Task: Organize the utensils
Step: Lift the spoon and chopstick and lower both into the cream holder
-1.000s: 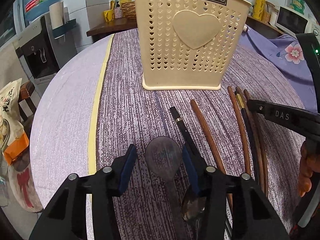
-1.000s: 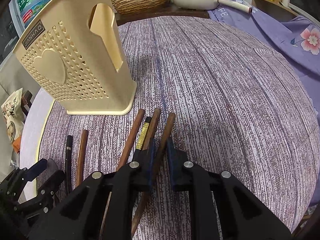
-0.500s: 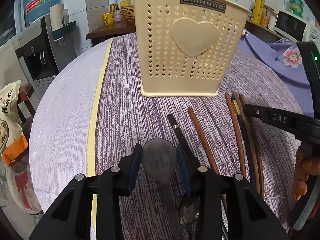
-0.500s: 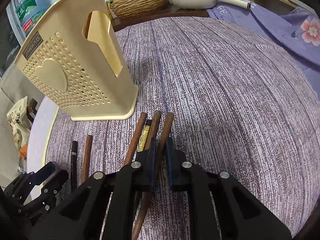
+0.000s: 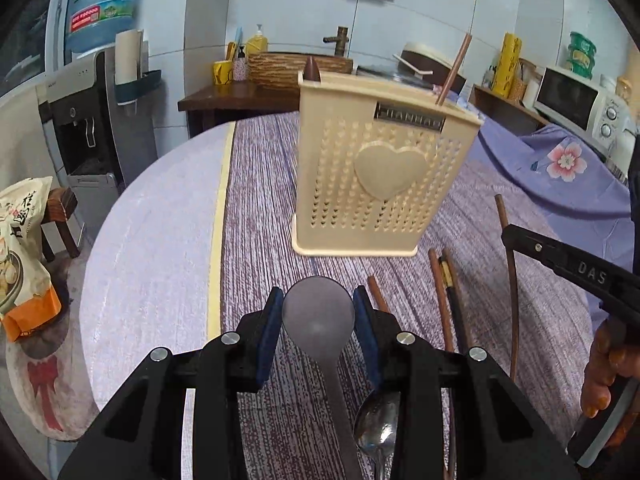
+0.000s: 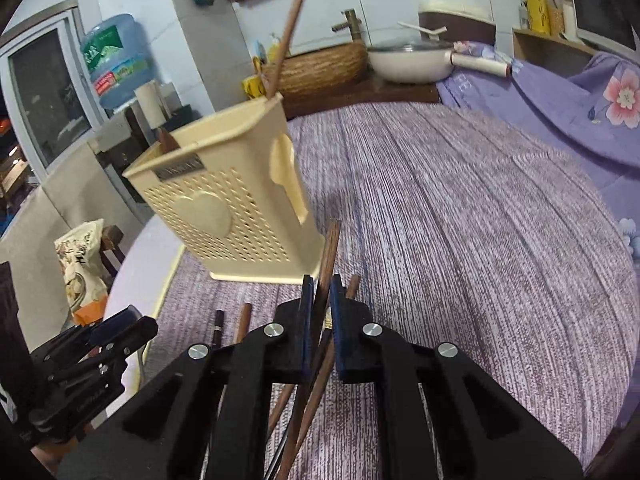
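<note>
Landmark: the cream utensil holder [image 5: 384, 176] stands upright on the purple striped tablecloth [image 6: 460, 208]; every place below is given from it.
Left gripper [image 5: 318, 316]: clenched on the grey spoon [image 5: 319, 312], its blue pads pressing both sides of the bowl, in front of the holder's heart face and seemingly lifted off the cloth.
Right gripper [image 6: 320, 300]: clamped on one wooden chopstick [image 6: 329, 248], whose tip points up toward the holder's near right corner.
In the holder: one chopstick [image 5: 454, 68] leans out at the right end, and a dark pointed handle tip [image 5: 312, 70] shows at the left end.
On the cloth: more chopsticks [image 5: 442, 296] lie in front of the holder's base, right of centre; a steel spoon [image 5: 378, 420] lies nearer the camera, under the left gripper.
Step in hand: judged, carrying both pieces up to the holder's open top.
Doing it well: raise each piece above the rim before moving in, so nothing knocks the light holder over.
Spoon: it will likely need turning handle-down, since the grip is on the bowl.
Chopstick: aim for the right end beside its mate, tilted near vertical.
Order: one arm at a time seems safer, as the grippers are near each other.
Risk: the thin stick may pivot between the pads.
</note>
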Demonstrator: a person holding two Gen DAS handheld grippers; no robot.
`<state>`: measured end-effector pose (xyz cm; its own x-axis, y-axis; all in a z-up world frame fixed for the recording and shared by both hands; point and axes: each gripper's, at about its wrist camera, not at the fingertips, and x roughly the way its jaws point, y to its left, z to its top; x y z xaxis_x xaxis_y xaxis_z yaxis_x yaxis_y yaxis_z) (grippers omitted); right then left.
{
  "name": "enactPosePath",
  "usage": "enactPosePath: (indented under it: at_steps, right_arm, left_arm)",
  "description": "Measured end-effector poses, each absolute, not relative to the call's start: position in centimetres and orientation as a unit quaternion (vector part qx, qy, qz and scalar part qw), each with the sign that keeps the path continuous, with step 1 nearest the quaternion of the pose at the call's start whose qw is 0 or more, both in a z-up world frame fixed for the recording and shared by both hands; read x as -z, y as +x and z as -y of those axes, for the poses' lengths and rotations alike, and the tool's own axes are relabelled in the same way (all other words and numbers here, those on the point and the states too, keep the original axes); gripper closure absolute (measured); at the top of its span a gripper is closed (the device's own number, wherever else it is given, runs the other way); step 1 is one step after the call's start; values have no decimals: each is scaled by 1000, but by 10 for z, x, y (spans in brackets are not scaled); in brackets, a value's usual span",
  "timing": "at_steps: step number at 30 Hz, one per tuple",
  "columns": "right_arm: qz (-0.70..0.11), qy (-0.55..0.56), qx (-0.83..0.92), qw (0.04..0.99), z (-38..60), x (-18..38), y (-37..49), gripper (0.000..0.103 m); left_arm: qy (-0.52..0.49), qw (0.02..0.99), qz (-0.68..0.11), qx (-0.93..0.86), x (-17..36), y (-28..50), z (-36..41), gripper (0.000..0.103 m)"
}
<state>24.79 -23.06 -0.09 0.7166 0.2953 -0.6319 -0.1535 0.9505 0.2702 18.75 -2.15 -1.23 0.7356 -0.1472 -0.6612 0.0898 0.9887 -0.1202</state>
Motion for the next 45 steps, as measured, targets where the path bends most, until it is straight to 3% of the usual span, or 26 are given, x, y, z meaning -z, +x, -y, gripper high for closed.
enactPosePath:
  at_steps: [10, 19, 37, 45]
  right_arm:
    - [-277, 96, -162, 942, 245, -56, 195, 95]
    - [-257, 86, -178, 946, 258, -80, 167, 95]
    - [-221, 81, -201, 951, 252, -121, 167, 96]
    - [-203, 78, -221, 951, 239, -162, 189, 96]
  left_arm:
    - [-44, 949, -304, 74, -27, 170, 13, 68]
    - [-45, 951, -293, 82, -39, 161, 12, 68]
    - [-57, 951, -280, 114, -72, 175, 10, 68]
    - [-76, 962, -240, 108, -124, 203, 2, 68]
